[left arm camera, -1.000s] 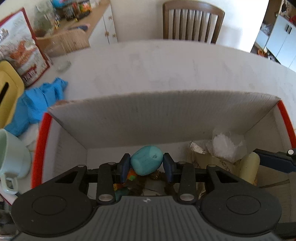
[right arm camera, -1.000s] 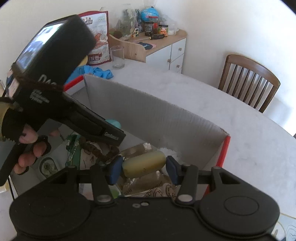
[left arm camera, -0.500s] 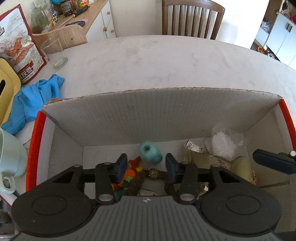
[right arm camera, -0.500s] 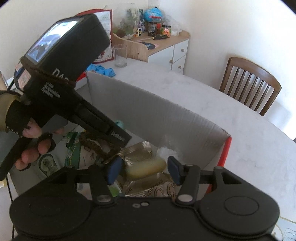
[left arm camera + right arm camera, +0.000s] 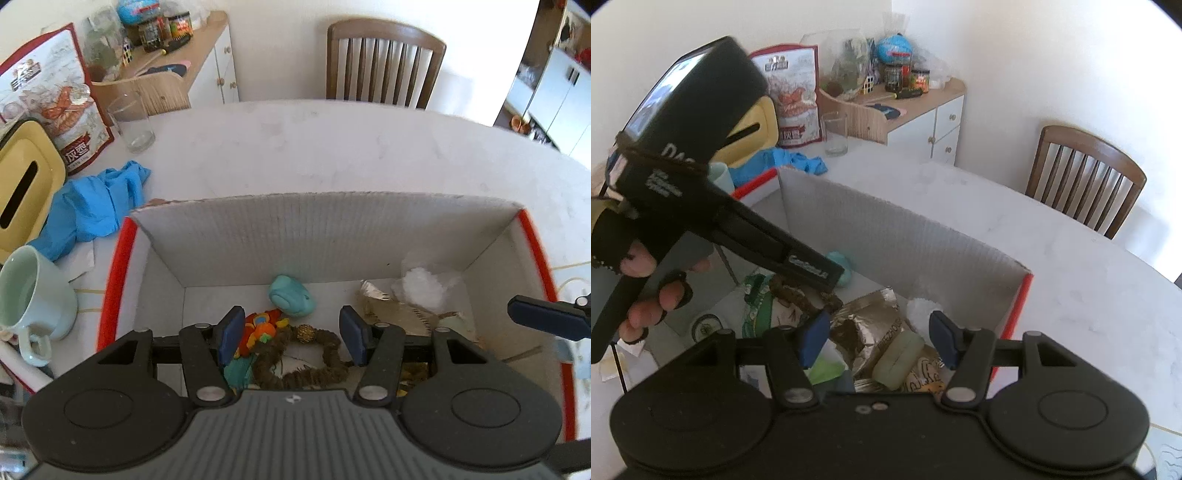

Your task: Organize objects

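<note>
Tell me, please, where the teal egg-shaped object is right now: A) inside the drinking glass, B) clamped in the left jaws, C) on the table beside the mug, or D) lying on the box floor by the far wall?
D: the teal egg-shaped object lies on the floor of the cardboard box near its far wall, beyond the left gripper, whose jaws are opening with nothing gripped.

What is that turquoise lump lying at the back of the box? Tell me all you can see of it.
The turquoise lump is a smooth, rounded, soft-looking blob with a curved crease across its top. It lies free on the white floor of the cardboard box, close to the back wall, just beyond a colourful toy. Nothing grips it; the left gripper has opening jaws with nothing between them.
</note>
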`<state>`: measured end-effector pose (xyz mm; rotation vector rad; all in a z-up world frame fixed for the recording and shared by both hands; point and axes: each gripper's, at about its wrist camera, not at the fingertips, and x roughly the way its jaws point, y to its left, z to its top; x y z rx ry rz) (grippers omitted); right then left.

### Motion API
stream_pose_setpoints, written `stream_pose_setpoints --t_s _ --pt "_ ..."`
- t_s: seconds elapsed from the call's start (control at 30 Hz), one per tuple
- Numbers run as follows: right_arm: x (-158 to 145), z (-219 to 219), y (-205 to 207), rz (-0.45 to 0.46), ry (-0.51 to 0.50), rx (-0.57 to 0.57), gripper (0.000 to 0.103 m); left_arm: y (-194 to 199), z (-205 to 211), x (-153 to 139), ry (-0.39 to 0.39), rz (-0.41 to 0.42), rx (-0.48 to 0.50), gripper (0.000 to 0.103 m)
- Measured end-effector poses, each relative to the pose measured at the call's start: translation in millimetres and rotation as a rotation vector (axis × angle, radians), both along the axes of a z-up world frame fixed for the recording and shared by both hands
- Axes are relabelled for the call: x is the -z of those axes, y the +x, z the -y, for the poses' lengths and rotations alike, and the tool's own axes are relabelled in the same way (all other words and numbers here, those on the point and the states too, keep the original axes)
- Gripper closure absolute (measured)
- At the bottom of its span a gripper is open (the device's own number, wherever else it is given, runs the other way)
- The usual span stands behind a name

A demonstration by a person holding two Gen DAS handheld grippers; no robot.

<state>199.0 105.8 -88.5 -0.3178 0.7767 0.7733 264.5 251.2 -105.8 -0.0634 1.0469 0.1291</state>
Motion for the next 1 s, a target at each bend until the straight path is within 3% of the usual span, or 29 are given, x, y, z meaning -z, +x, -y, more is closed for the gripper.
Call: stream_pose_setpoints --t_s 0.37,0.63,1.0 --pt "-40.4 29.2 -23.4 0.047 0.090 0.034 0.044 -45.1 9.5 -49.1 -0.021 0.148 0.044 0.047" --pt "-61.6 45.4 -50.2 0.078 0.120 0.034 0.040 -87.4 24.2 -77.6 0.009 0.271 0.078 0.038" --pt "-75.0 75.1 -79.3 0.100 0.187 0.041 0.024 -132.7 39.3 -95.8 0.033 0.404 0.086 0.017"
